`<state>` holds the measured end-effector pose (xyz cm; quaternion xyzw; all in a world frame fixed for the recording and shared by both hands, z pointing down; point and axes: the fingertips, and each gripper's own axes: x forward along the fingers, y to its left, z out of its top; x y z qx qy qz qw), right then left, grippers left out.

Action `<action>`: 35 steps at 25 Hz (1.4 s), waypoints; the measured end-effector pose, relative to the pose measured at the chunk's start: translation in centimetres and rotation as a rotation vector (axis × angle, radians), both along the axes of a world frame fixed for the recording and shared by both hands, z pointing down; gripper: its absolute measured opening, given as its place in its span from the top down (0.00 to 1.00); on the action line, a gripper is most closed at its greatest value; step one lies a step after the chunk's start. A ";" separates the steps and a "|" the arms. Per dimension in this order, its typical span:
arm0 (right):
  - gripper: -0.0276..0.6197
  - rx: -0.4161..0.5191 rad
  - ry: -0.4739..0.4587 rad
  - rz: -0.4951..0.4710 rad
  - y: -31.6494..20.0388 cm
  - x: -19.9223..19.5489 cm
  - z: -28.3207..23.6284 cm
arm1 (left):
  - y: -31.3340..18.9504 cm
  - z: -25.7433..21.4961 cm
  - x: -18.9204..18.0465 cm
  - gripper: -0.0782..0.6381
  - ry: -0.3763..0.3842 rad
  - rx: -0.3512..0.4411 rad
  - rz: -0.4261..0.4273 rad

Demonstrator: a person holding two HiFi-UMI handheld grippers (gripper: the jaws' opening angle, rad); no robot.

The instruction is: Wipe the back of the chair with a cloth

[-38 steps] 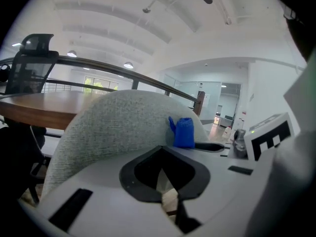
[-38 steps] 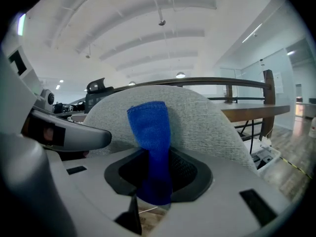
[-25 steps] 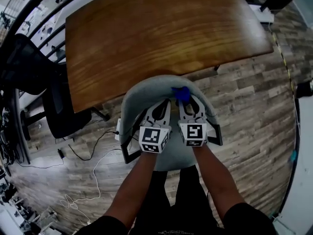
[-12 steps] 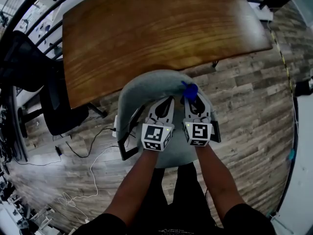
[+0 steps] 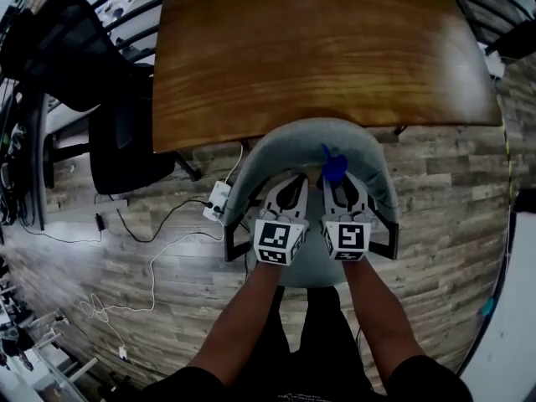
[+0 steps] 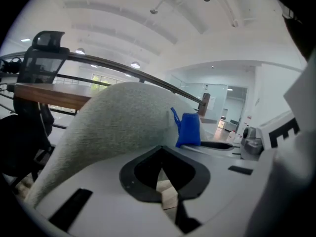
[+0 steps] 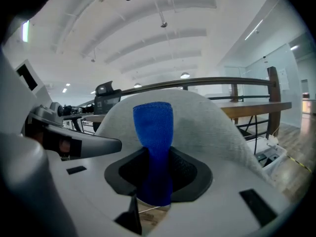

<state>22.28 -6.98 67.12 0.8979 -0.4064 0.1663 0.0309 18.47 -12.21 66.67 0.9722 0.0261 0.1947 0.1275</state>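
the cloth [image 7: 154,132] is solid bright blue. the chair back [image 5: 295,134] is pale grey fabric. the left gripper [image 5: 291,182] and right gripper [image 5: 337,182] are white, with black-and-white square-patterned cubes. the table [image 5: 318,48] shows warm brown wood grain, and the floor [image 5: 126,291] is grey-brown planks.

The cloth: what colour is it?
The cloth is blue, seen best in the right gripper view.
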 end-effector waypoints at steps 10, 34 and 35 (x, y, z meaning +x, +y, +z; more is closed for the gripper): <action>0.77 -0.006 -0.060 -0.261 -8.2 -7.0 3.2 | -7.1 2.8 -7.9 0.88 -0.051 -0.018 -0.266; 0.77 -0.040 -0.053 -0.462 -15.0 -11.0 7.4 | -10.5 5.7 -11.2 0.88 -0.088 0.017 -0.371; 0.77 -0.040 -0.049 -0.457 -15.0 -10.9 7.4 | -10.4 5.7 -10.9 0.88 -0.092 0.029 -0.356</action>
